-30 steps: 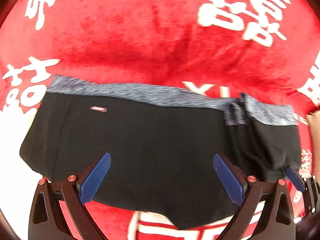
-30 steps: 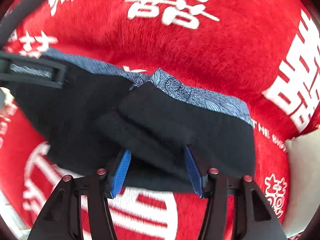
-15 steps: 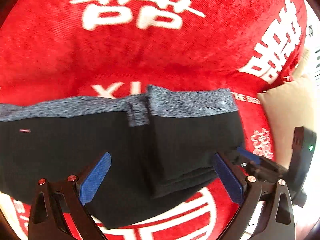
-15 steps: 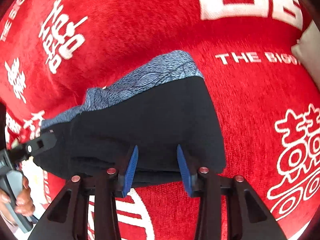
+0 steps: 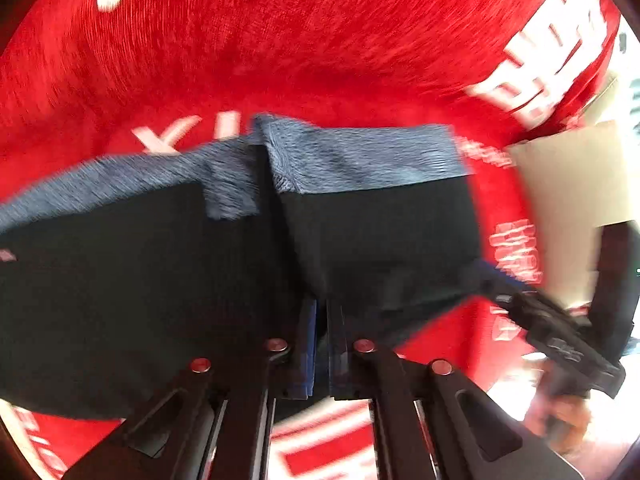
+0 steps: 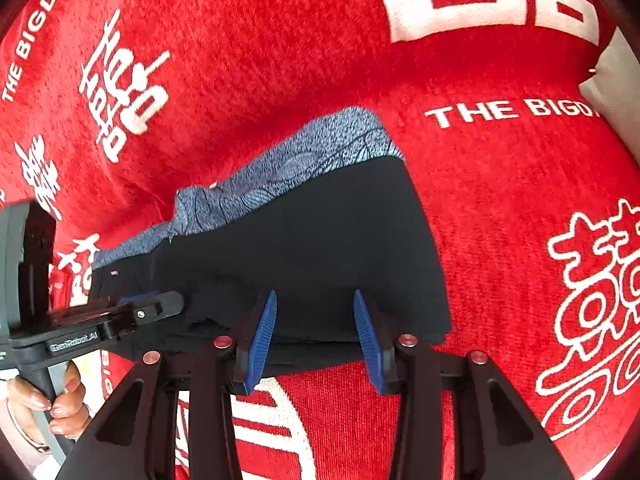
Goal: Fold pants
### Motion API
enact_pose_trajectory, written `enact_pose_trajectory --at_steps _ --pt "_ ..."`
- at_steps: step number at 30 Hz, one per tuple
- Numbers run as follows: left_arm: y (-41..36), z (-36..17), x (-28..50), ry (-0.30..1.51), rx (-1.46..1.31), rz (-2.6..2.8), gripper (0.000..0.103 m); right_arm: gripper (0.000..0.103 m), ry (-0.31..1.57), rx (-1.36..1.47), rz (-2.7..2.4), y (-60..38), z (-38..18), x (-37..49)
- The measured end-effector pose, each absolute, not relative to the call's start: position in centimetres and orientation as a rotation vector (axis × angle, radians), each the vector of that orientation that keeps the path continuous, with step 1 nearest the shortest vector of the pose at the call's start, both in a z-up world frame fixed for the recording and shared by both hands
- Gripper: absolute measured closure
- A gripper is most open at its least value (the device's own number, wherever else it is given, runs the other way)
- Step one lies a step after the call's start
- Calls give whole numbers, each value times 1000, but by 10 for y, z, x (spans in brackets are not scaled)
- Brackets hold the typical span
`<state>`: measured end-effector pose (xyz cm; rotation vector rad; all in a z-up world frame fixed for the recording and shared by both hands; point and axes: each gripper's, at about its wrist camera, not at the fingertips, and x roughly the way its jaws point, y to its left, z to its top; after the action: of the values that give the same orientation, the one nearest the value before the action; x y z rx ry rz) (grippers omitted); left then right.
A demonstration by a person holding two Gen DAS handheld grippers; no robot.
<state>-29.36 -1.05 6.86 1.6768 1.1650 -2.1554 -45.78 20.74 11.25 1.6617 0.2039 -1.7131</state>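
**Both grippers at near hem of half-folded pants**

Pants (image 6: 304, 248), black with a blue-grey patterned waistband (image 6: 288, 160), lie on a red blanket (image 6: 280, 48) printed with white characters. One side is already folded over: in the left wrist view the flap (image 5: 376, 232) sits at 2 o'clock of centre, overlapping the rest of the pants (image 5: 120, 288), which run off toward 9 o'clock. This view is motion-blurred.

Left gripper (image 5: 321, 344): jaws have just been closing and are now clenched together at 6 o'clock, tips at the pants' near edge. Dark cloth sits right at the tips; cannot tell whether any is pinched. In the right wrist view it comes in from 8 o'clock (image 6: 152, 308), tip on the black cloth, with a hand (image 6: 48, 404) on its handle.

Right gripper (image 6: 314, 320): jaws part-way apart, blue pads (image 6: 262, 332) straddling the near hem of the folded section at 6 o'clock. A clear gap of cloth shows between the pads, which don't look pressed together. In the left view it enters from 4 o'clock (image 5: 504, 284), tip at the flap's corner.

Pale pillow (image 5: 568, 176) at 3 o'clock, off the blanket's edge.
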Motion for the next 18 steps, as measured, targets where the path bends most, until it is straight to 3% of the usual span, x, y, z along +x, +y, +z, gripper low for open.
enact_pose_trajectory --at_steps 4,8,11,13,14,15,16,18 --pt "2 79 -283 985 1710 -2182 98 59 215 1662 -1694 212 123 -458" --pt "5 46 -266 1024 1730 -2117 98 59 270 1686 -1648 211 113 -445" --pt "6 49 -260 1036 1667 -2126 97 59 308 1666 -1651 210 112 -437" --pt "6 56 -256 1022 1637 -2097 89 59 313 1665 -1639 210 114 -435" --pt "5 62 -252 988 1629 -2075 72 59 307 1672 -1632 211 115 -435" --pt "4 65 -250 963 1619 -2064 48 59 299 1676 -1629 213 117 -437" --pt "2 71 -246 941 1597 -2058 39 59 291 1674 -1637 215 120 -440" --pt "-4 87 -243 934 1533 -2079 33 59 274 1658 -1671 219 128 -450"
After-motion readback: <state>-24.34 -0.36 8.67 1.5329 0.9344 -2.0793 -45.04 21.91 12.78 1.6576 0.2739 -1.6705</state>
